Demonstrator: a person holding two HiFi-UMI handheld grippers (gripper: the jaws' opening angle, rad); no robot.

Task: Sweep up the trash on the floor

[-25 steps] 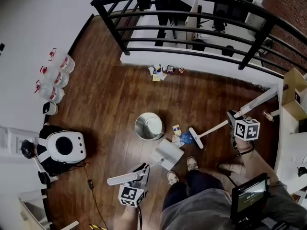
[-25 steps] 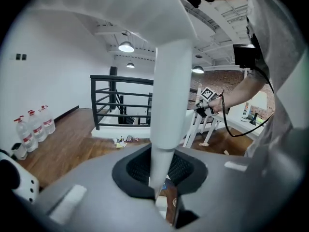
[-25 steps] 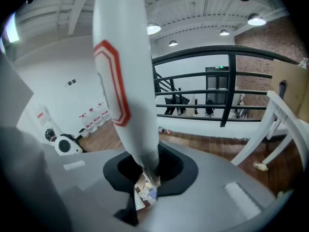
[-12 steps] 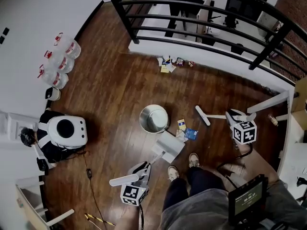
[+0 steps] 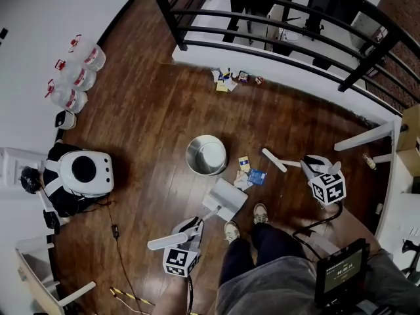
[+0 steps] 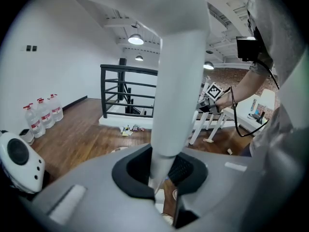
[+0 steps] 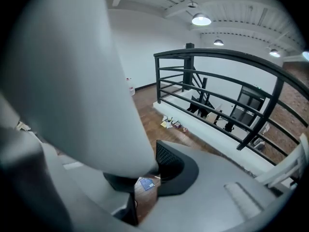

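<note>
The left gripper (image 5: 190,231) had its jaws closed, all but together, around the white tubular handle (image 6: 169,105) of a white plastic dustpan (image 5: 226,199). The pan rested on the dark wooden floor (image 5: 144,130) just beside the scattered paper and blue wrapper trash (image 5: 248,174), presumably to catch the sweep. The right gripper (image 5: 314,168) gripped the thick white stick (image 7: 87,81) of a white broom, jaws only slightly apart. The broom head (image 5: 272,160) lay on the far side of the trash from the pan, probably to push it inward. A round metal bin (image 5: 205,155) stood close by. A second litter heap (image 5: 230,79) lay well apart, below the black railing (image 5: 275,25).
</note>
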